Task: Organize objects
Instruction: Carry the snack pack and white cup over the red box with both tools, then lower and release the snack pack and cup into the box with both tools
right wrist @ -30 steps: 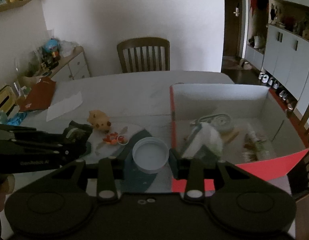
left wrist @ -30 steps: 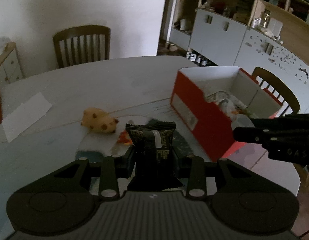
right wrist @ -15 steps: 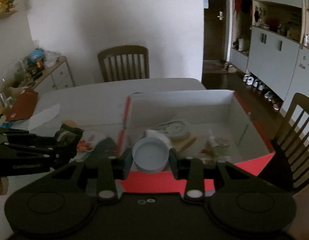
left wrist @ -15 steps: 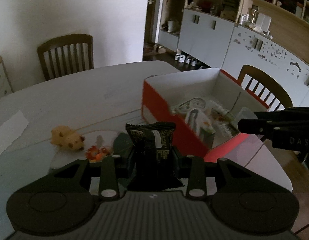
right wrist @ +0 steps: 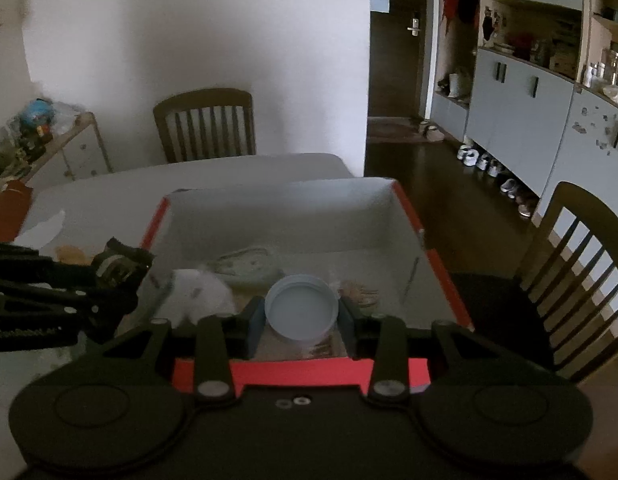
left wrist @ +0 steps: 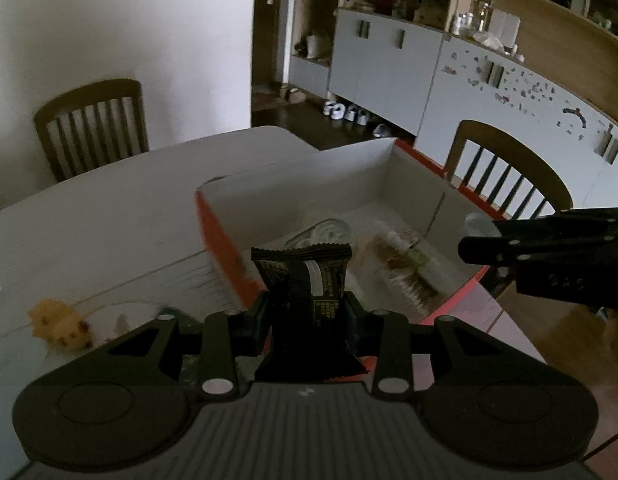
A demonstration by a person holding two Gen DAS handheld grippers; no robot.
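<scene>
My left gripper (left wrist: 307, 314) is shut on a black snack packet (left wrist: 305, 280) that stands upright between its fingers, over the near left corner of the red box (left wrist: 223, 240). My right gripper (right wrist: 301, 320) is shut on a round pale blue lid (right wrist: 301, 306) and hangs over the box's (right wrist: 441, 276) near part. The box is white inside and holds several items, among them a white wad (right wrist: 201, 288) and a clear packet (right wrist: 247, 264). In the right wrist view the left gripper (right wrist: 121, 270) with its packet enters from the left.
A yellow spotted toy (left wrist: 61, 324) lies on the white table (left wrist: 109, 216) left of the box. Wooden chairs (left wrist: 91, 124) (left wrist: 505, 168) stand at the far side and the right. Grey cupboards (left wrist: 389, 68) line the right wall, with shoes on the floor.
Both grippers have moved right across the table, from beside the box to over it, each keeping its grip. The yellow toy has slid to the left edge of the left view.
</scene>
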